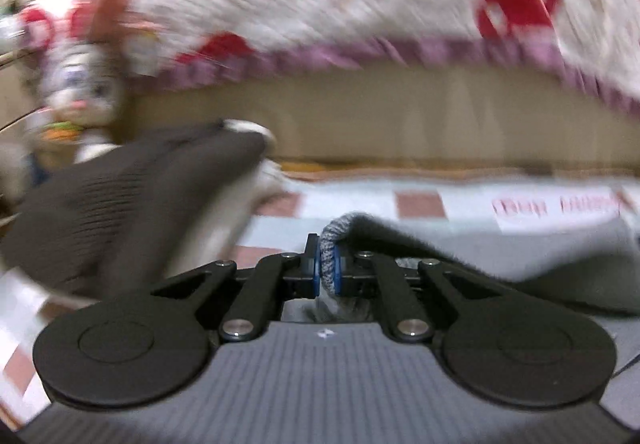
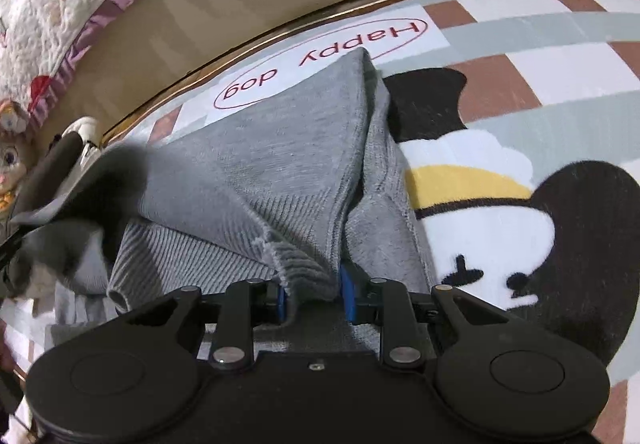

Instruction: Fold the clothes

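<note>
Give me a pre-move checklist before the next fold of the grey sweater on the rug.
1. Left tool shut on the grey knitted sweater: ok.
2. Right tool shut on a ribbed edge of it: ok.
3. Sweater spread flat: not ok, it is bunched and creased.
4. Bare patterned rug beyond the sweater: ok.
5. Left view sharp enough to aim: not ok, blurred.
6. Which sweater part each tool holds: cannot tell.

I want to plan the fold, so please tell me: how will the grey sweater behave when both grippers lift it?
The sweater is probably floppy: it drapes in soft folds between the right gripper and the rug. It looks light, as a small pinch in the left gripper holds its edge. The ribbed knit likely grips the pads rather than slipping.
</note>
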### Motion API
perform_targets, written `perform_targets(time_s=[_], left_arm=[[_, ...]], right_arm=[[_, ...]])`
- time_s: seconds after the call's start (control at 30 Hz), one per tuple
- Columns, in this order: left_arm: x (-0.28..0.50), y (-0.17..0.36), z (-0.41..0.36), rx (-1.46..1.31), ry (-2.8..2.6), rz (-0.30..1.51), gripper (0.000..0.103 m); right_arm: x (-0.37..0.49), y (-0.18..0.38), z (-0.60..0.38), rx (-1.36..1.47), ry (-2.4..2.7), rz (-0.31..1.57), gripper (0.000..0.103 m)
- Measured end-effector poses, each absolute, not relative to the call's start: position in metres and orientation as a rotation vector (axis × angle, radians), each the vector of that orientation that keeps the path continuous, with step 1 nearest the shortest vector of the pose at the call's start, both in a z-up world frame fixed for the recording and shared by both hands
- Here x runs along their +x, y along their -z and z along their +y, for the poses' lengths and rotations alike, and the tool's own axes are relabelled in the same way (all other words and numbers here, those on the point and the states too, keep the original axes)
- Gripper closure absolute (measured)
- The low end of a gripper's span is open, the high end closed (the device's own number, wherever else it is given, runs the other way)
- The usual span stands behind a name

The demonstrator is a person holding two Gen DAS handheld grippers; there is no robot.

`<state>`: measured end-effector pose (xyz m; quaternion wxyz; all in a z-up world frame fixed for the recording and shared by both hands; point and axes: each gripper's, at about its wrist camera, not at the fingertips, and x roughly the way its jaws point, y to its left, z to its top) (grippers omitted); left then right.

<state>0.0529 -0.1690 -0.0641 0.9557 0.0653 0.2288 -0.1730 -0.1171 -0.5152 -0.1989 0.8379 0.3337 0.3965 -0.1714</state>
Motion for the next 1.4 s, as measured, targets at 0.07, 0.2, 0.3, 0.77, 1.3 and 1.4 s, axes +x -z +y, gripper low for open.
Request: perform_targets(time_s=[0.07, 0.2, 0.3, 0.77, 1.3, 1.4], left_arm=[[0.040, 0.059, -0.144, 0.082, 0.347, 0.467, 0.097], [0.039, 0.078, -0.135, 0.062, 0.407, 0.574, 0.096], [0.038, 0.092, -0.128, 0.046, 0.451, 0.654, 0.093], [0.025, 0.150, -0.161, 0.291, 0.471, 0.843, 0.040], [0.045, 0.071, -0.125, 0.197, 0.479, 0.566, 0.094], [0.046, 0.045, -0.103, 0.152, 0.525, 0.567, 0.094]], right_arm=[[-0.117, 0.189, -0.510, 0.637, 0.364, 0.823, 0.080], [-0.121, 0.179, -0.509, 0.571, 0.400, 0.783, 0.084], [-0.123, 0.172, -0.511, 0.540, 0.430, 0.755, 0.084], [-0.133, 0.175, -0.530, 0.650, 0.481, 0.730, 0.088], [-0.122, 0.156, -0.513, 0.461, 0.397, 0.717, 0.099], [-0.134, 0.119, -0.506, 0.370, 0.329, 0.734, 0.100]])
